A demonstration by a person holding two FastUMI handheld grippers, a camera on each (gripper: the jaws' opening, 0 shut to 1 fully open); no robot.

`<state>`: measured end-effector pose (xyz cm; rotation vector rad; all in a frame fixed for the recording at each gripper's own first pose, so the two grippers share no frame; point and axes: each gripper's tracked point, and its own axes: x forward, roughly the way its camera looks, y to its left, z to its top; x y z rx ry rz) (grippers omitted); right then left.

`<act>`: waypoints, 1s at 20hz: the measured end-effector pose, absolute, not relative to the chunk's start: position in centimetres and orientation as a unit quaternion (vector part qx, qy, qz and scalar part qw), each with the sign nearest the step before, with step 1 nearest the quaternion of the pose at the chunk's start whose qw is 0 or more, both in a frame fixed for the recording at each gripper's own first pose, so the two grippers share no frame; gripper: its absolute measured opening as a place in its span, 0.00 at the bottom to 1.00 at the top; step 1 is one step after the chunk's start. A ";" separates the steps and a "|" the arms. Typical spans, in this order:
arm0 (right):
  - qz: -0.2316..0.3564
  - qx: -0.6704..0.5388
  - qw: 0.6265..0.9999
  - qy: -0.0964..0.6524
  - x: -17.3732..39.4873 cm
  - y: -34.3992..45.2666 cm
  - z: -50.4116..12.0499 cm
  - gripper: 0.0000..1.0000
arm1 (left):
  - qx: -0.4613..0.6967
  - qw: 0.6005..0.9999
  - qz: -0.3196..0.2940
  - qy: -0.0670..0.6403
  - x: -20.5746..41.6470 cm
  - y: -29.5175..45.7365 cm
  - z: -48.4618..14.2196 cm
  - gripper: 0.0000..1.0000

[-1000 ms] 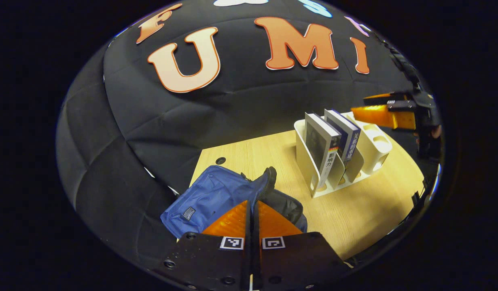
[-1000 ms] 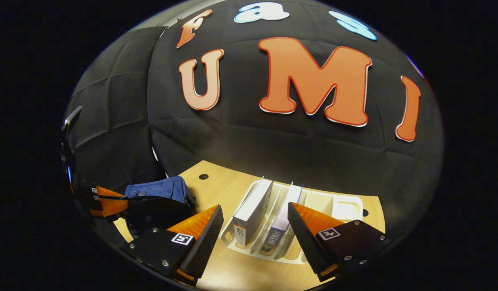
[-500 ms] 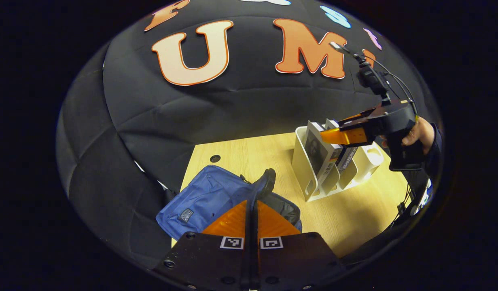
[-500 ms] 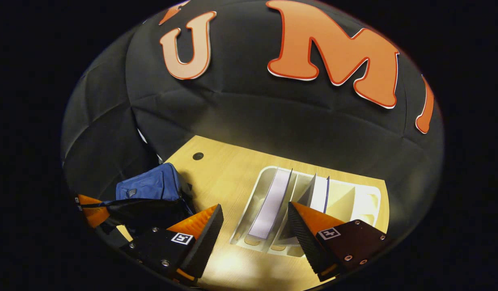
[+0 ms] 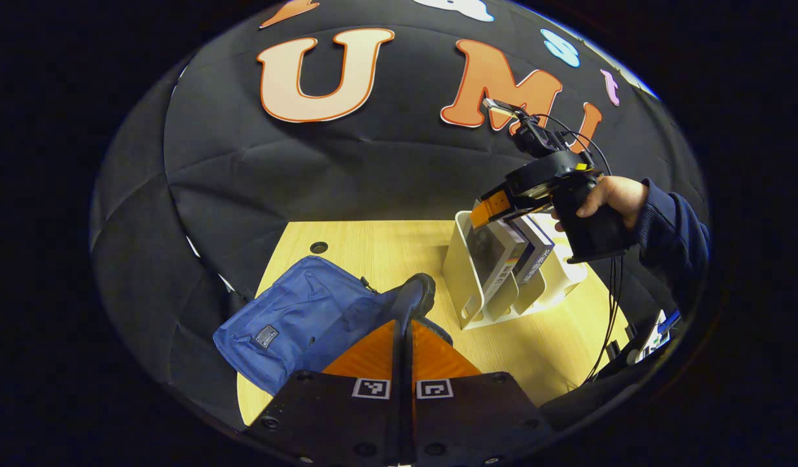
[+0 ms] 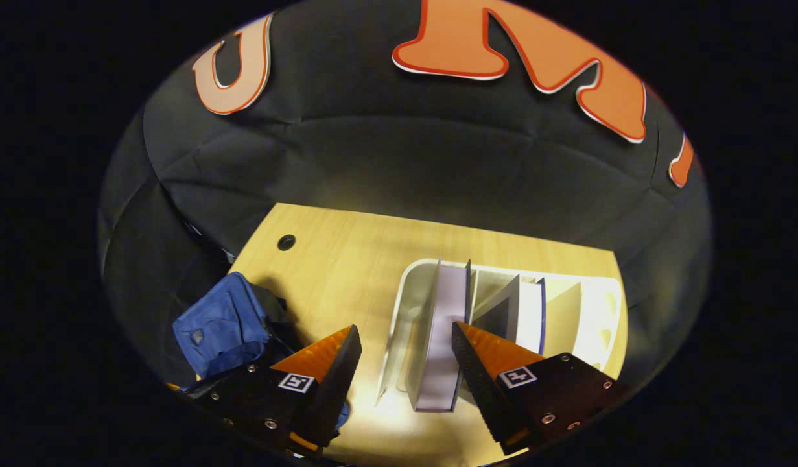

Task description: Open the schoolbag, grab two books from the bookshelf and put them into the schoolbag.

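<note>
Table [image 6: 347, 259] — hand [image 5: 609, 194] visible from left gripper view.

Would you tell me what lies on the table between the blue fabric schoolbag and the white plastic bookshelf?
Bare wooden table; the right gripper view shows nothing between the blue fabric schoolbag and the white plastic bookshelf.

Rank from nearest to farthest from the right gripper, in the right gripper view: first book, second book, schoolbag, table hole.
1. First book, between the right gripper's open fingers.
2. Second book, next slot right.
3. Schoolbag, far left.
4. Table hole, back left corner.
</note>
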<state>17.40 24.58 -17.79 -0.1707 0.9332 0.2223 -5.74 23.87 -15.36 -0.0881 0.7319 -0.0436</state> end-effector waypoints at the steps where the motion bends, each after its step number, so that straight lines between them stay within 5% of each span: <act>1: 0.105 -0.095 0.880 0.453 17.4 24.6 -17.7 0.85 | -0.042 0.934 -0.023 0.354 -5.8 24.0 -15.2 0.01; 10: 0.091 -0.121 0.869 0.470 17.1 24.2 -17.5 0.75 | -0.056 0.936 -0.038 0.344 -6.0 24.4 -15.5 0.01; 11: 0.087 -0.128 0.869 0.469 17.4 24.2 -17.6 0.68 | -0.058 0.936 -0.039 0.345 -6.0 24.4 -15.5 0.01; 12: 0.084 -0.129 0.867 0.474 17.1 23.9 -17.8 0.75 | -0.060 0.936 -0.038 0.346 -6.3 24.5 -15.8 0.01; 20: 0.071 -0.115 0.869 0.477 17.3 23.3 -17.1 0.72 | -0.071 0.935 -0.038 0.346 -6.5 24.6 -16.2 0.01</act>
